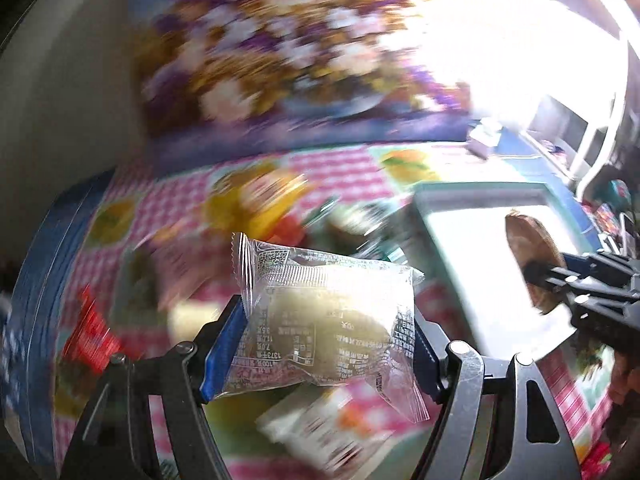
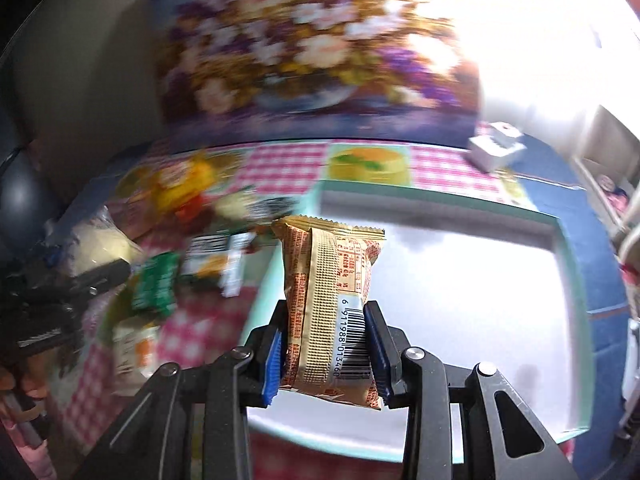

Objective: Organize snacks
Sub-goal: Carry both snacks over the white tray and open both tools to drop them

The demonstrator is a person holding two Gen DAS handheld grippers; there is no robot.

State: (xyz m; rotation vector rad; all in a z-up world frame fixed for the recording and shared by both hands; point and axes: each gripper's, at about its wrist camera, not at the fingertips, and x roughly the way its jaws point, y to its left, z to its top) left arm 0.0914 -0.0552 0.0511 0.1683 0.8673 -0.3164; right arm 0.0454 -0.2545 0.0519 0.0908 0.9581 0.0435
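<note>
My left gripper is shut on a clear-wrapped pale cake packet, held above the checkered tablecloth. My right gripper is shut on a tan and orange snack packet with a barcode, held upright over the near left part of the white tray. In the left wrist view the right gripper comes in from the right with its packet over the tray. In the right wrist view the left gripper shows at the left edge with the pale packet.
Several loose snack packets lie blurred on the pink checkered tablecloth left of the tray. A flower picture stands at the back. A small white box sits at the back right. A red packet lies near the table's left edge.
</note>
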